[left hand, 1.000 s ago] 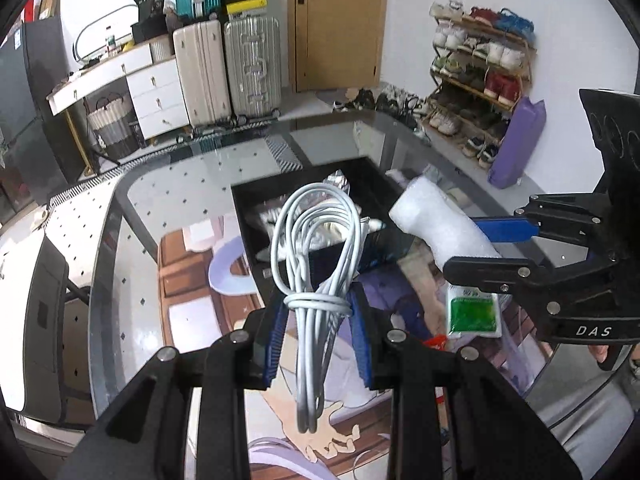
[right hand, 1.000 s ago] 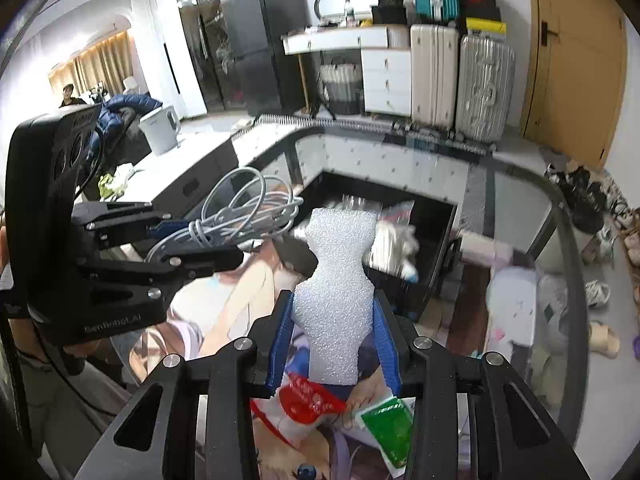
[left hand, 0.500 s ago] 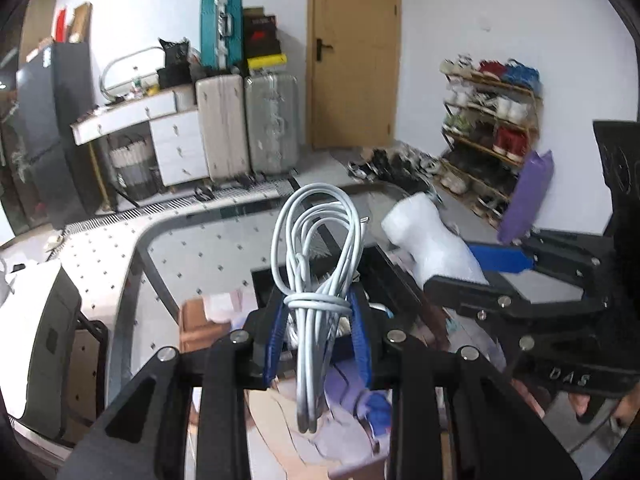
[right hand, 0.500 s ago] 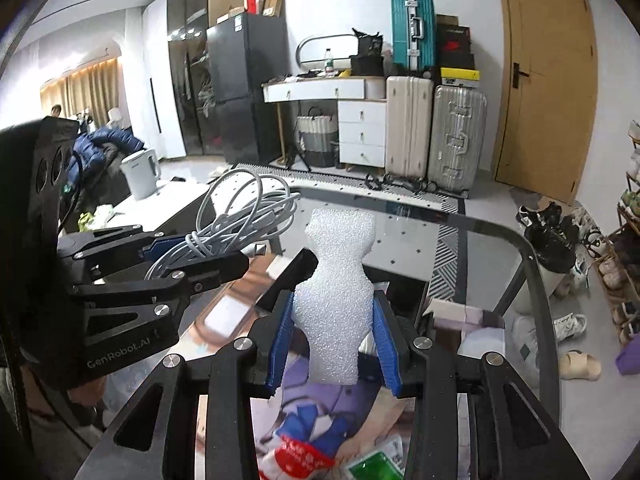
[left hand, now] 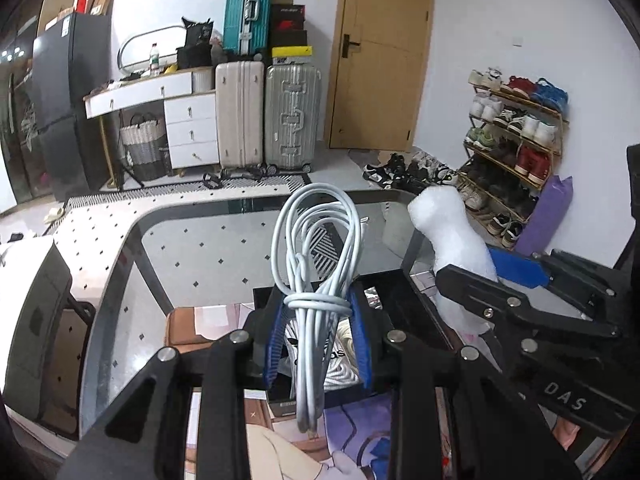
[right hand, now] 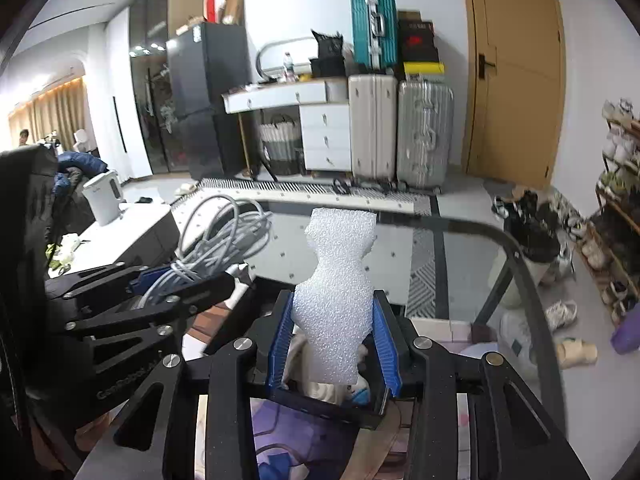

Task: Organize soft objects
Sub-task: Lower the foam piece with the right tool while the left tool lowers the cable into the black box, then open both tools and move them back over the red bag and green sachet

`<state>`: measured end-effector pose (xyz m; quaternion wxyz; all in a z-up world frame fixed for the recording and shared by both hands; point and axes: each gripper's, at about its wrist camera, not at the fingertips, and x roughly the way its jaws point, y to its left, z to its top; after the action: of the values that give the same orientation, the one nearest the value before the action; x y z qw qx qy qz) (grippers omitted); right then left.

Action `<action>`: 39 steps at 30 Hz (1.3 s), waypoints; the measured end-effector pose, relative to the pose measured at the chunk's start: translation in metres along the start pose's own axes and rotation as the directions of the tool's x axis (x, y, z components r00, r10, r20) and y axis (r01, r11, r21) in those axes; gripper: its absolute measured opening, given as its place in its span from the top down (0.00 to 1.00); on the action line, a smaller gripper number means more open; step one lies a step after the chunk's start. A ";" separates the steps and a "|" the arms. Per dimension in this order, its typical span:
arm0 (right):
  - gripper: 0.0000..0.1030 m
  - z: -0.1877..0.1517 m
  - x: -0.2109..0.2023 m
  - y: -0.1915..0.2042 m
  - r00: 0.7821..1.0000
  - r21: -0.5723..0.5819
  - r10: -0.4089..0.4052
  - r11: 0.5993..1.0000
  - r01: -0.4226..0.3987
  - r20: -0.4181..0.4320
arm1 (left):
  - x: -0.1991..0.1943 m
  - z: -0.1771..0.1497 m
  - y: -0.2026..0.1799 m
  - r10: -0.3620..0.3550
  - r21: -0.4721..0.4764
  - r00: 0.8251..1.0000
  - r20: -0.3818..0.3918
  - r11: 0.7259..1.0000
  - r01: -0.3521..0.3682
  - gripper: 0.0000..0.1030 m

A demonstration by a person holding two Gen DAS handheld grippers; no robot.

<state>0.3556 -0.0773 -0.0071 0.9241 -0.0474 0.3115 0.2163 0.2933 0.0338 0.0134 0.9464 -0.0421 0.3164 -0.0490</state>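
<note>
My left gripper (left hand: 318,340) is shut on a coiled white cable (left hand: 318,256), held upright above a black box (left hand: 404,312) on the glass table. My right gripper (right hand: 334,344) is shut on a white foam piece (right hand: 336,300), held upright above the same black box (right hand: 320,402). The box holds several soft white items. The foam piece also shows in the left wrist view (left hand: 452,240) at the right, and the cable in the right wrist view (right hand: 216,240) at the left. The two grippers are side by side.
A glass table (left hand: 200,248) with a dark rim carries the box and a printed mat (left hand: 360,440). Suitcases (left hand: 268,116), a white dresser (left hand: 176,120), a door (left hand: 380,56) and a shoe rack (left hand: 516,136) stand behind. A white kettle (right hand: 104,196) stands at the left.
Both grippers have risen and tilted up with their loads. The black box has dropped lower in both views, and the green packet has left both views.
</note>
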 end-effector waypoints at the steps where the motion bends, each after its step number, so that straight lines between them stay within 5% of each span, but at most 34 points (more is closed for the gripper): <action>1: 0.63 -0.002 0.007 -0.002 1.000 0.004 0.001 1.000 -0.001 -0.016 | 0.005 -0.001 0.000 -0.001 -0.005 1.000 -0.010 1.000 0.001 0.73; 17: 0.63 -0.037 0.099 -0.034 0.972 0.092 0.057 0.995 -0.036 -0.228 | 0.078 -0.028 -0.008 0.019 -0.008 0.986 -0.166 1.000 -0.021 0.73; 31: 0.62 -0.052 0.093 -0.023 0.966 0.057 0.062 0.997 -0.049 -0.252 | 0.087 -0.039 -0.010 0.002 -0.004 0.971 -0.239 1.000 -0.004 0.81; 39: 0.50 -0.050 0.081 -0.026 0.967 0.069 0.073 0.996 -0.058 -0.245 | 0.078 -0.038 -0.005 -0.045 -0.035 0.971 -0.234 0.999 0.038 0.68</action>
<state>0.3965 -0.0820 -0.0969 0.8713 -0.0352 0.4324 0.2293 0.3326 0.0173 -0.0625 0.9003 -0.0568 0.4260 -0.0685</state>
